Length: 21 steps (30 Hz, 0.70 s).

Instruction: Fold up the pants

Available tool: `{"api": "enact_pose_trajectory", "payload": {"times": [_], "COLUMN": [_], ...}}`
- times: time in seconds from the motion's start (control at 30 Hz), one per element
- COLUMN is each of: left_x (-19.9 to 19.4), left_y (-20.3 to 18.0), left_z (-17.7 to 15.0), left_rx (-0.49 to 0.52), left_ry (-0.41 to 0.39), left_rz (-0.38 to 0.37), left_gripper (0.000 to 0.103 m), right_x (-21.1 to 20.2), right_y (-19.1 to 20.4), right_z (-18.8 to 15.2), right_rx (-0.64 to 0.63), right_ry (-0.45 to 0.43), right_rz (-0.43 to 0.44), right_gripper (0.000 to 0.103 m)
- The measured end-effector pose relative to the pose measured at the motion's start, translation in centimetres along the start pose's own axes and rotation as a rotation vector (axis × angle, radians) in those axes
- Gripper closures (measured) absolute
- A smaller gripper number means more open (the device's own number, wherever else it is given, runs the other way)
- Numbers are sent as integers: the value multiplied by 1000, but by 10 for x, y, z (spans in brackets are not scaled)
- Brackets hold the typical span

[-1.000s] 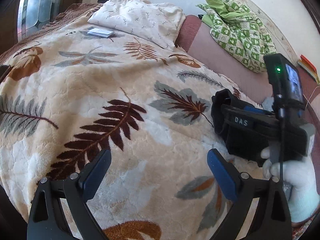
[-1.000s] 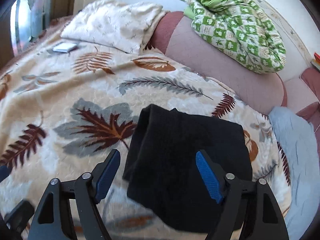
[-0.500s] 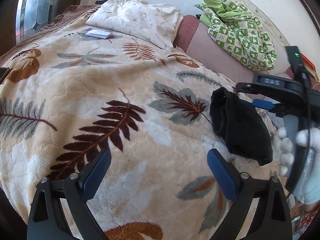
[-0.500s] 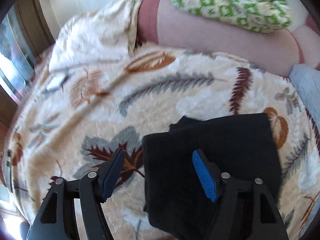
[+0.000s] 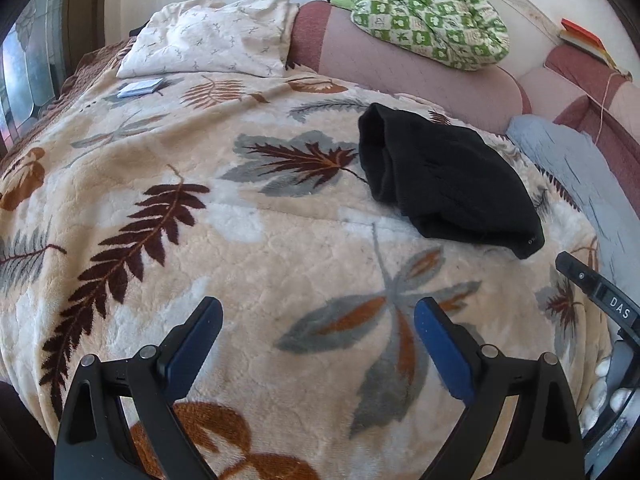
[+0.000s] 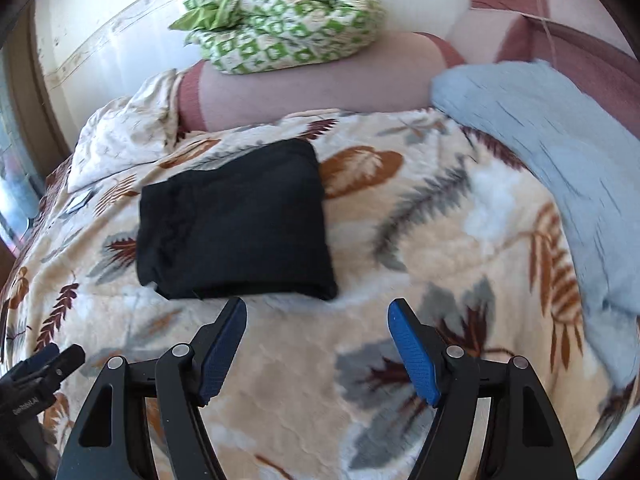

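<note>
The black pants (image 6: pixel 236 220) lie folded into a compact rectangle on the leaf-patterned blanket (image 6: pixel 460 240); they also show in the left wrist view (image 5: pixel 444 180), to the upper right. My right gripper (image 6: pixel 318 312) is open and empty, just short of the pants' near edge. My left gripper (image 5: pixel 318 312) is open and empty over bare blanket (image 5: pixel 200 240), well short of the pants. The right gripper's body (image 5: pixel 604 304) shows at the left view's right edge.
A white pillow (image 5: pixel 212 40) and a small flat packet (image 5: pixel 140 87) lie at the bed's far left. A green patterned quilt (image 5: pixel 424 16) sits on the pink headboard (image 5: pixel 420 72). A light blue cloth (image 6: pixel 560 152) lies at the right.
My right gripper has pulled back off the pants and swung to their near side, still open. My left gripper has shifted right, bringing the pants fully into its view.
</note>
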<state>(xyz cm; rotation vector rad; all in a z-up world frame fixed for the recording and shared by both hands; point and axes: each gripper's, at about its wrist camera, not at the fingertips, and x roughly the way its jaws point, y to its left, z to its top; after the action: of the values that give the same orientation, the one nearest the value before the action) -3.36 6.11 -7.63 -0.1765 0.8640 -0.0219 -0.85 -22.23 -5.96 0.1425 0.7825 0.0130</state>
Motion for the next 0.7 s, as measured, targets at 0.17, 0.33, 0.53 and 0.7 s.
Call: {"api": "enact_pose_trajectory", "payload": {"times": [0.17, 0.33, 0.53, 0.7], "left_x": [-8, -6, -5, -6], "left_y": [-27, -36, -37, -32], "left_z": [-7, -10, -11, -12], "left_rx": [91, 108, 106, 89], "left_ry": [-7, 16, 22, 22], "left_rz": [28, 21, 18, 12], "left_gripper": [7, 7, 7, 7], "right_x": [4, 4, 1, 5], "right_y": [-2, 13, 30, 37], "right_z": [-11, -22, -31, -36], "right_rx": [7, -39, -109, -131], "right_ry": [-30, -30, -39, -25], "right_rz": [8, 17, 10, 9], "right_gripper": [25, 25, 25, 24]}}
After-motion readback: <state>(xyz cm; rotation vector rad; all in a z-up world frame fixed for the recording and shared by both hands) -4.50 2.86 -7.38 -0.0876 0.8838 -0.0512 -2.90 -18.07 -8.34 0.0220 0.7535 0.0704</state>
